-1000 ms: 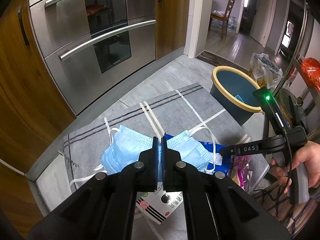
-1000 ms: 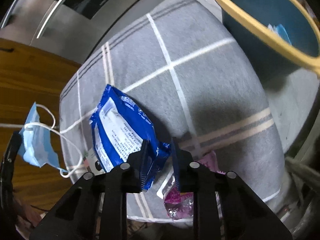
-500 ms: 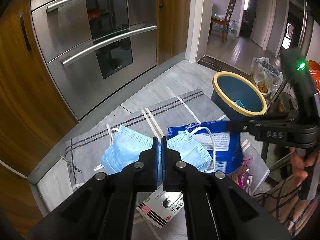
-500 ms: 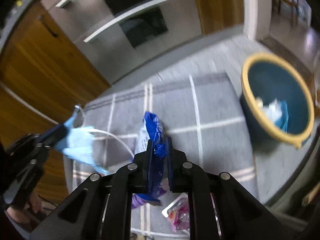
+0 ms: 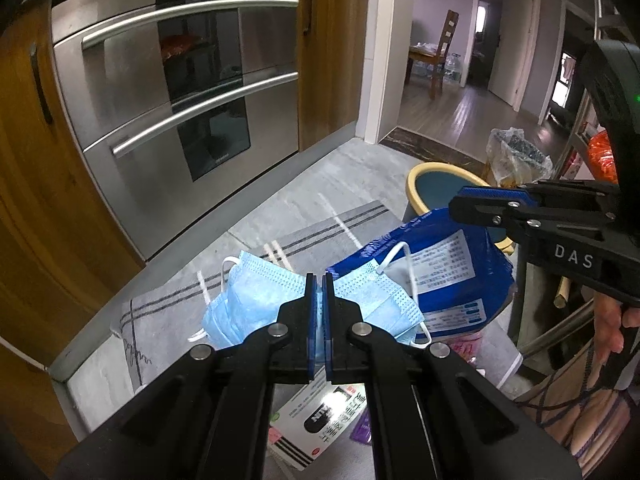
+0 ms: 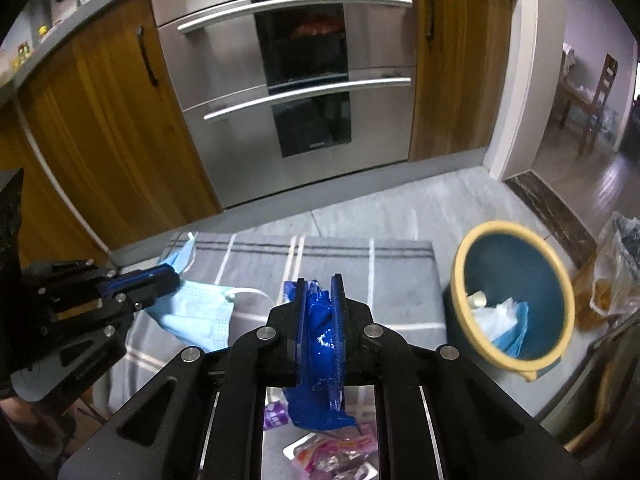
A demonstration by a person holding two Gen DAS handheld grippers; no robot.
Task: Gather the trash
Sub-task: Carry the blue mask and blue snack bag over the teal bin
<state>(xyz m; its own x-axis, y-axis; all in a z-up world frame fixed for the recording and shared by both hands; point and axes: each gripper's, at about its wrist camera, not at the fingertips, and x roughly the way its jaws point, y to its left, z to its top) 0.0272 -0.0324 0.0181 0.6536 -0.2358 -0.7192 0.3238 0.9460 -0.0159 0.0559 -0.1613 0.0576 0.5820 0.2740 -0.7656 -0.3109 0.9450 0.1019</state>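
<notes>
My left gripper [image 5: 319,280] is shut on a light blue face mask [image 5: 256,300] and holds it above the grey mat [image 5: 320,232]. My right gripper [image 6: 320,280] is shut on a blue snack bag [image 6: 320,344], lifted off the mat; the bag also shows in the left wrist view [image 5: 448,264] hanging from the right gripper [image 5: 456,202]. The mask shows in the right wrist view [image 6: 196,312] at the left, in the left gripper [image 6: 174,276]. A blue bin with a yellow rim [image 6: 516,300] stands on the floor to the right, with trash inside.
On the mat below lie a white and black box [image 5: 320,424], a pink wrapper [image 6: 336,456] and a purple wrapper [image 6: 274,416]. A steel oven [image 6: 304,92] and wooden cabinets [image 6: 112,132] stand behind. A plastic bag [image 5: 516,156] sits past the bin.
My right gripper closed on the blue bag and lifted it off the mat, tilting up level. My left gripper rose a little with the mask.
</notes>
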